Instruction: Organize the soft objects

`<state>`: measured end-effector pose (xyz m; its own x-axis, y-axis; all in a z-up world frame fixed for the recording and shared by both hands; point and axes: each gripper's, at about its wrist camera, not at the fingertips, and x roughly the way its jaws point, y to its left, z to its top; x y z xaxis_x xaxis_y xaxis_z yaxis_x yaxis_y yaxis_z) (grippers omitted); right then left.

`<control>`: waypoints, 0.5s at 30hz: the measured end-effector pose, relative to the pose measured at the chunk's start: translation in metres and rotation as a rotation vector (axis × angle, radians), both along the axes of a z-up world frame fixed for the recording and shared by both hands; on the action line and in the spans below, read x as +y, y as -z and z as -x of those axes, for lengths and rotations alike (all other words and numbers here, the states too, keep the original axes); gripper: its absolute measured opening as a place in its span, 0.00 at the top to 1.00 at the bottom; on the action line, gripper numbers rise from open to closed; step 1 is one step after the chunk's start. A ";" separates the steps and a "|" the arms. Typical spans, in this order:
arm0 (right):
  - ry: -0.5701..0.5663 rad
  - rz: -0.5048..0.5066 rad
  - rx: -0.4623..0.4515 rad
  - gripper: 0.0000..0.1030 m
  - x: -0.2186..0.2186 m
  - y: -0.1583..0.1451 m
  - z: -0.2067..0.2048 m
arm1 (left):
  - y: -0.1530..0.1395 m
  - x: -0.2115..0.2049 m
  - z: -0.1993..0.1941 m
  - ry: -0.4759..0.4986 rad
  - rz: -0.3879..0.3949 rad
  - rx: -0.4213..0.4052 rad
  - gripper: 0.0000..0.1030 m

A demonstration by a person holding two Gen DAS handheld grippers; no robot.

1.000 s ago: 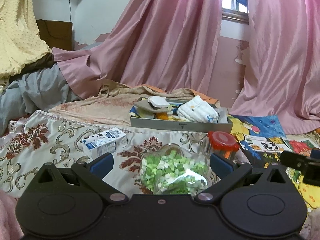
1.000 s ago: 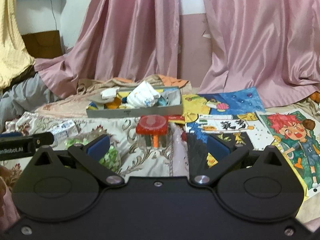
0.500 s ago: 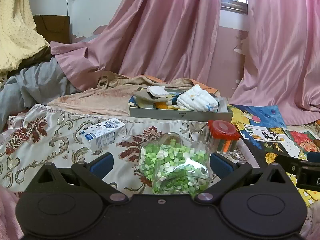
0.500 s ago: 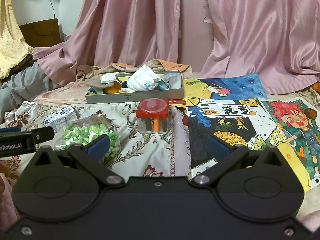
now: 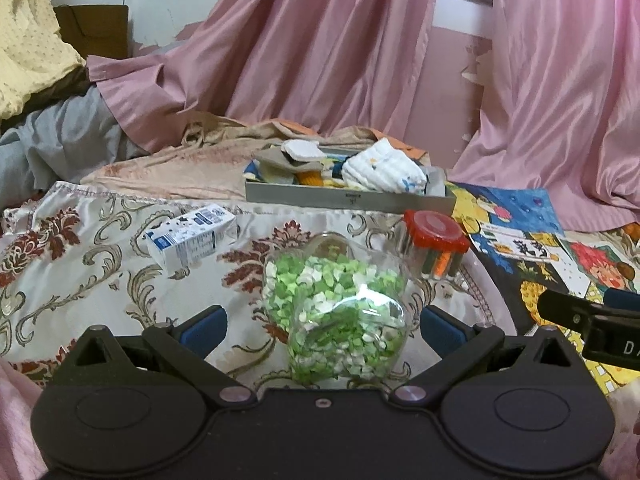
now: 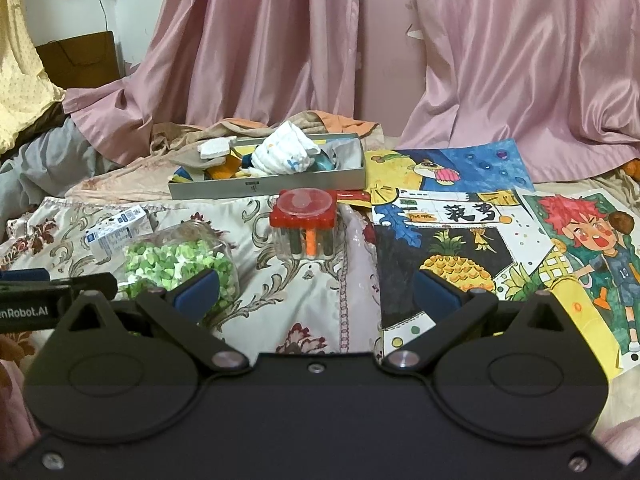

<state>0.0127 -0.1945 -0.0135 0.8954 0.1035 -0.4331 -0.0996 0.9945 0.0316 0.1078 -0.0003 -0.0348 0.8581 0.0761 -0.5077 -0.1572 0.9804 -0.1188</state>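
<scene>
Pink satin curtains (image 6: 256, 40) hung across the back, their hems pooling on the far edge of a bed covered by a cream cloth with brown and gold floral scrolls (image 5: 80, 264). Bright painted paper posters (image 6: 500, 240) lay over the right side of the bed, touching the cloth's right edge. Toward the far edge sat a shallow grey rectangular tray (image 5: 348, 198) filled with soft things, among them a bunched white cloth with small coloured prints (image 5: 384, 172) at its right end and a flat white pad (image 5: 300, 149) at its left end. Nearer lay a clear plastic bag of green and white foam bits (image 5: 340, 304), directly between the spread blue-padded fingers of the left gripper (image 5: 322, 328), which gripped nothing. The right gripper (image 6: 316, 292) was likewise spread wide and empty, poised over the cloth's right border. Just right of the bag stood a clear square jar with a red lid (image 6: 306, 222), and left of the bag a small white and blue carton (image 5: 192, 236) lay on its side.
</scene>
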 end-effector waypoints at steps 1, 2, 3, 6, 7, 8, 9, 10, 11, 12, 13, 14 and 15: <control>-0.001 0.000 0.003 0.00 0.000 0.001 -0.001 | 0.001 0.000 0.000 0.001 -0.001 0.004 0.01; -0.001 0.000 0.006 0.00 -0.001 0.001 -0.001 | 0.001 0.000 0.000 0.002 -0.002 0.008 0.01; 0.000 0.000 0.009 0.00 -0.001 0.001 -0.002 | 0.002 0.000 0.000 0.002 -0.003 0.010 0.01; 0.001 -0.003 0.015 0.00 -0.002 0.002 -0.003 | 0.002 -0.001 -0.001 0.001 -0.003 0.017 0.01; 0.002 -0.003 0.018 0.00 -0.002 0.002 -0.003 | 0.002 -0.001 -0.001 0.001 -0.003 0.018 0.01; 0.002 -0.004 0.020 0.00 -0.002 0.003 -0.004 | 0.002 -0.001 -0.001 0.001 -0.003 0.019 0.01; 0.002 -0.004 0.022 0.00 -0.003 0.003 -0.004 | 0.002 -0.001 -0.001 0.001 -0.003 0.019 0.01; 0.002 -0.003 0.024 0.00 -0.002 0.003 -0.004 | 0.003 -0.001 -0.002 0.001 -0.004 0.021 0.01; 0.002 -0.003 0.026 0.00 -0.003 0.003 -0.004 | 0.003 -0.001 -0.002 0.001 -0.005 0.022 0.01; 0.002 -0.003 0.028 0.00 -0.003 0.004 -0.005 | 0.003 -0.001 -0.002 0.002 -0.005 0.024 0.01; 0.002 -0.003 0.029 0.00 -0.003 0.004 -0.005 | 0.003 -0.001 -0.002 0.002 -0.006 0.025 0.01; 0.002 -0.002 0.030 0.00 -0.002 0.004 -0.005 | 0.003 -0.002 -0.002 0.002 -0.006 0.024 0.01; 0.002 -0.003 0.030 0.00 -0.003 0.004 -0.005 | 0.003 -0.002 -0.002 0.001 -0.006 0.024 0.01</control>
<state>0.0177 -0.1971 -0.0176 0.8822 0.1031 -0.4594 -0.0969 0.9946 0.0372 0.1096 -0.0020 -0.0381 0.8460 0.0778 -0.5274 -0.1586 0.9812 -0.1096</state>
